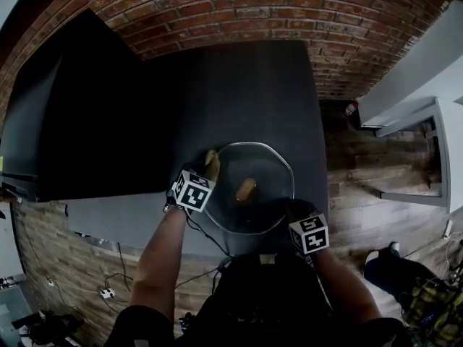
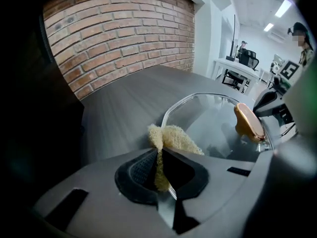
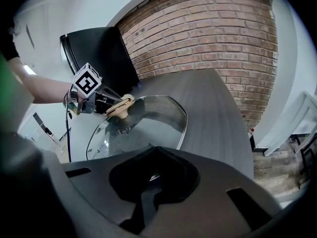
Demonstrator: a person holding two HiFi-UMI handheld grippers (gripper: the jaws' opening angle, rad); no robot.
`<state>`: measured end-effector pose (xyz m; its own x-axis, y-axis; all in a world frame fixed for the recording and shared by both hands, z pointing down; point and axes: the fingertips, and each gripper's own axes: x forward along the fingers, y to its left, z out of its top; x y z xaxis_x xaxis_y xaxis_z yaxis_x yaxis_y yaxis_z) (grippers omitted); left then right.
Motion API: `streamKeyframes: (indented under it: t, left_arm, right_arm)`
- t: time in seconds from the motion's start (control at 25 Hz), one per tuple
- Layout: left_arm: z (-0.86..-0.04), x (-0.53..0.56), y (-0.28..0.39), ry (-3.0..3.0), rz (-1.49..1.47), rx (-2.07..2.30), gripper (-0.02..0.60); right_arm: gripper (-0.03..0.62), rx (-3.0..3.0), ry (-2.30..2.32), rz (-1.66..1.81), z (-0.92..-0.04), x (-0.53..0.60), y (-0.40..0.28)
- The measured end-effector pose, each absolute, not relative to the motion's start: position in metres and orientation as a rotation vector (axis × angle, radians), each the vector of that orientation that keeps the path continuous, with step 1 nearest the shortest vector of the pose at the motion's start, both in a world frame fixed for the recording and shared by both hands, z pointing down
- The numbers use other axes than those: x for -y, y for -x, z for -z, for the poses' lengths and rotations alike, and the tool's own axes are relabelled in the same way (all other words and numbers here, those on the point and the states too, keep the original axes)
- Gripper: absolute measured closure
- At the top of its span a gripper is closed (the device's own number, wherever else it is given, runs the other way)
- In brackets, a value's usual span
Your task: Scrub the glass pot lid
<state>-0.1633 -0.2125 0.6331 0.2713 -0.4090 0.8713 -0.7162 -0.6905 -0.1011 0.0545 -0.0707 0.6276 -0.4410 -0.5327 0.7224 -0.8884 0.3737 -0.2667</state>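
The round glass pot lid with a tan knob is over the near edge of the dark table. My right gripper is shut on the lid's near rim; in the right gripper view the rim runs into the jaws of my right gripper. My left gripper is shut on a yellowish scrub pad, which rests against the lid's left edge. In the left gripper view the knob stands to the right, beyond my left gripper.
A brick wall backs the table. A tall black panel stands at the left. Cables lie on the floor near a brick ledge. A white desk is at the right, and a bag at the lower right.
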Motion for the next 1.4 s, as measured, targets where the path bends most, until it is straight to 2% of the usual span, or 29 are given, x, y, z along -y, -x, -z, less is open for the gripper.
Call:
streamKeyframes:
  t: [0.68, 1.4]
  left_arm:
    - [-0.636, 0.137, 0.199, -2.179, -1.487, 1.173, 0.532]
    - [-0.631, 0.045, 0.166, -2.217, -1.632, 1.139, 0.532]
  right_arm:
    - [0.577, 2.132, -1.147, -0.808, -0.629, 0.07, -0.054]
    - [0.577, 2.15, -1.118, -0.816, -0.628, 0.07, -0.053]
